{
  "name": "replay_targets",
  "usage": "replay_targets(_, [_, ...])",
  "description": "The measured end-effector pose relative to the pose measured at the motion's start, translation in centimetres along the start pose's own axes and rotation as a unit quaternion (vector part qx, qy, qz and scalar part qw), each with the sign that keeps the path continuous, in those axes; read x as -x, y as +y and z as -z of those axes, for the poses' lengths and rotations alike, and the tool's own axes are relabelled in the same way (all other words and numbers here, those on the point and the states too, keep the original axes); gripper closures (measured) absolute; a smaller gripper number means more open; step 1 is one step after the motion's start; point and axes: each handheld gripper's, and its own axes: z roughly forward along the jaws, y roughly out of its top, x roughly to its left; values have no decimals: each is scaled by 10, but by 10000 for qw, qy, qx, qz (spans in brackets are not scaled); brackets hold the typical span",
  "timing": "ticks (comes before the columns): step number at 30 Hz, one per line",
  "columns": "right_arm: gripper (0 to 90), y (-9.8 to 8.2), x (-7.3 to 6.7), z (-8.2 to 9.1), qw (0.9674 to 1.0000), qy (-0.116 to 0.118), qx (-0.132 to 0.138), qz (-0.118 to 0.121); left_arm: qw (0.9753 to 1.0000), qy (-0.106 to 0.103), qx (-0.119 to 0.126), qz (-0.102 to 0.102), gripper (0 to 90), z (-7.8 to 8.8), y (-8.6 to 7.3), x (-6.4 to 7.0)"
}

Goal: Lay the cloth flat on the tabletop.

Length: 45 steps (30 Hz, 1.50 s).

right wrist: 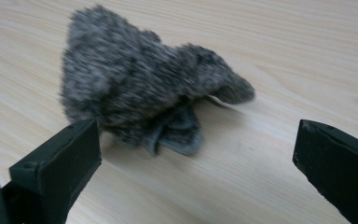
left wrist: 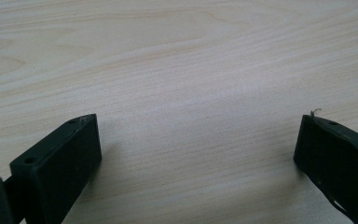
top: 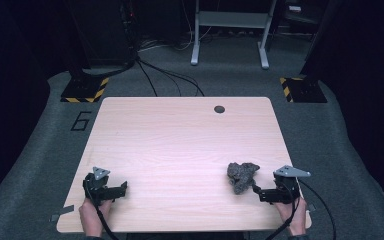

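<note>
A crumpled grey fuzzy cloth (top: 241, 175), perhaps a sock, lies on the light wooden table (top: 180, 145) near its front right. In the right gripper view the cloth (right wrist: 135, 84) sits just ahead of the jaws, closest to the left one, and touches neither. My right gripper (top: 258, 193) is open and points left at the cloth, with nothing between its jaws (right wrist: 196, 127). At the front left my left gripper (top: 122, 189) rests low over bare wood. It is open too (left wrist: 198, 122), with only the tabletop between its jaws.
A round cable hole (top: 219, 109) sits near the table's far edge. Beyond the table are grey carpet, black cables (top: 165, 75), two bases marked with yellow and black tape (top: 85, 90), and a white desk frame (top: 230, 30).
</note>
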Motion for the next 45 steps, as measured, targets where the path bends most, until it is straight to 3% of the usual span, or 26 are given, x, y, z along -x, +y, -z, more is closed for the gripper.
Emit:
replay_targets(10, [8, 20, -21, -8, 9992, 271, -2, 280, 10000, 4, 1, 7, 6, 0, 0, 0])
replay_targets(14, [1, 23, -27, -13, 9991, 336, -60, 269, 10000, 2, 1, 6, 6, 0, 0, 0])
replay_targets(25, [0, 28, -35, -29, 9982, 327, -296, 409, 10000, 1, 1, 2, 6, 0, 0, 0])
replay_targets(26, [157, 28, -37, -31, 9983, 229, -306, 445, 10000, 2, 1, 2, 6, 0, 0, 0])
replay_targets(27, [157, 28, -37, -31, 9983, 229, -306, 445, 10000, 2, 1, 2, 6, 0, 0, 0])
replay_targets(29, [255, 28, -38, -32, 9981, 71, -314, 532, 10000, 4, 2, 5, 6, 0, 0, 0])
replay_targets(31, [290, 28, -38, -32, 9979, 83, -324, 550, 10000, 2, 3, 1, 6, 0, 0, 0])
replay_targets(34, [420, 27, -38, -33, 9974, 27, -401, 601, 10000, 4, 5, 0, 6, 0, 0, 0])
replay_targets(35, [420, 27, -38, -33, 9974, 27, -401, 601, 10000, 4, 5, 0, 6, 0, 0, 0])
replay_targets(36, [505, 26, -37, -35, 9973, -36, -492, 552, 10000, 9, 2, -4, 6, 0, 0, 0])
replay_targets(37, [505, 26, -37, -35, 9973, -36, -492, 552, 10000, 9, 2, -4, 6, 0, 0, 0])
replay_targets(38, [612, 24, -36, -36, 9965, -69, -556, 626, 10000, 9, 9, -10, 6, 0, 0, 0])
replay_targets(43, [728, 21, -35, -38, 9962, -2, -543, 685, 10000, 9, 15, -8, 6, 0, 0, 1])
replay_targets(44, [757, 21, -35, -36, 9976, 40, -432, 541, 10000, 7, 15, -8, 6, 0, 0, 1])
replay_targets(45, [757, 21, -35, -36, 9976, 40, -432, 541, 10000, 7, 15, -8, 6, 0, 0, 1])
